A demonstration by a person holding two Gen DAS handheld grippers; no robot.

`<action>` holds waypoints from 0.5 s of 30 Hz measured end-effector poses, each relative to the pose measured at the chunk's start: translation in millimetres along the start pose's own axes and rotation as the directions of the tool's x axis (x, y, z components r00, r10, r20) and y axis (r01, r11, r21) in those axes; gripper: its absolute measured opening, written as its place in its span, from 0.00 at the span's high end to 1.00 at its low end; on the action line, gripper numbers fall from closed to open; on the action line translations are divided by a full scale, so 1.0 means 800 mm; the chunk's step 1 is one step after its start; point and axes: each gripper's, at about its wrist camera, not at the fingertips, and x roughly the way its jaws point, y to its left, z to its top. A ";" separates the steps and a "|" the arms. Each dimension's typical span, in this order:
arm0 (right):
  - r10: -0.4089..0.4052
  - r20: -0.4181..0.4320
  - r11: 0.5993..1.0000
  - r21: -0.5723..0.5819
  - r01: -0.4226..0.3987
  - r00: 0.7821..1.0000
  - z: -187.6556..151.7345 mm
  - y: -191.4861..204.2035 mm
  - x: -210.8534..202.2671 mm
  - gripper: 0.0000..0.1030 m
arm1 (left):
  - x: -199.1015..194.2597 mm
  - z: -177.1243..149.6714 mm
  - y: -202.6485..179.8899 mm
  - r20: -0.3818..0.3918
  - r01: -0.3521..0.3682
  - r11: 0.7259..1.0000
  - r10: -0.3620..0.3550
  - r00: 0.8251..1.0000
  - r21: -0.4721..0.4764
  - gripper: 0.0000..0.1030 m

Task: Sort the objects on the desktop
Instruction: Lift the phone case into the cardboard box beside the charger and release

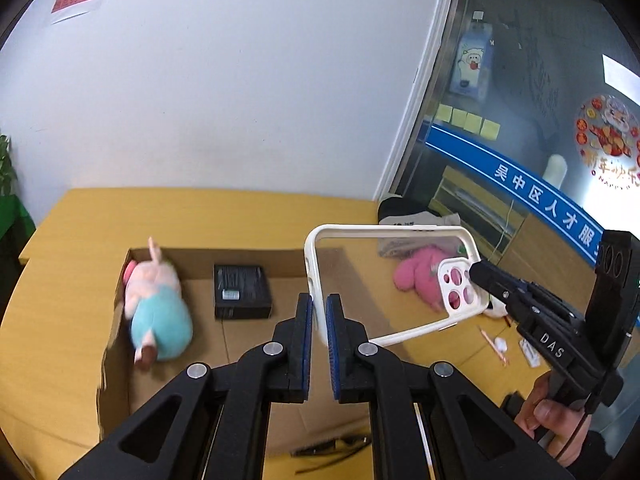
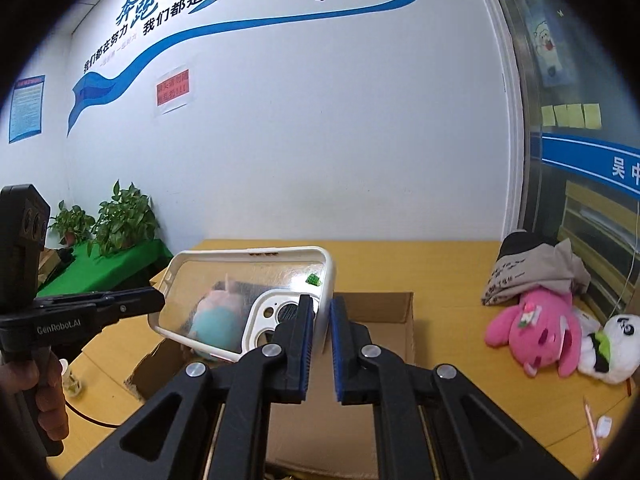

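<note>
both tongs are on the phone case (image 1: 394, 280) right now, held up in the air above the open cardboard box (image 1: 280, 320) on the table (image 1: 200, 208). left tongs (image 1: 319, 312) are pinched down onto the case's white rim at one end, only the rim's thickness between the blue pads. right tongs (image 2: 321, 320) are closed nearly as far on the rim at the camera-cutout end, though whether those pads truly bite or just bracket the edge is hard to call. looks like a handover or a two-handed carry, midway through sorting.

next move, by my read: one pair has to let go cleanly so the other can lower the case into the box without it twisting.

inside the box: a pink-and-teal plush pig (image 1: 156, 312) against the left wall, and a small black box (image 1: 242, 291) lying flat beside it. still out on the table: a pink plush (image 2: 536, 328), a white panda plush (image 2: 612, 344), folded clothing (image 2: 536, 268), a pen (image 2: 590, 420).
</note>
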 end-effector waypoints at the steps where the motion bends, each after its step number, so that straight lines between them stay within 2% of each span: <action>1: -0.005 -0.005 1.000 -0.001 0.005 1.000 0.006 -0.002 0.006 0.92 | 0.005 0.008 -0.001 -0.004 0.000 1.000 0.000 1.000 0.006 0.94; 6: -0.009 -0.030 0.999 0.044 0.010 1.000 0.038 -0.028 0.040 0.93 | 0.045 0.047 -0.004 -0.036 0.001 0.999 0.000 0.999 0.032 0.94; 8: -0.010 -0.053 0.997 0.078 0.014 0.999 0.045 -0.043 0.062 0.93 | 0.071 0.062 0.002 -0.068 0.009 1.000 -0.008 0.998 0.015 0.94; 15: -0.057 -0.174 0.993 0.089 0.073 0.983 0.041 -0.080 0.160 0.93 | 0.172 0.083 0.024 -0.182 -0.004 1.000 0.000 0.983 -0.020 0.94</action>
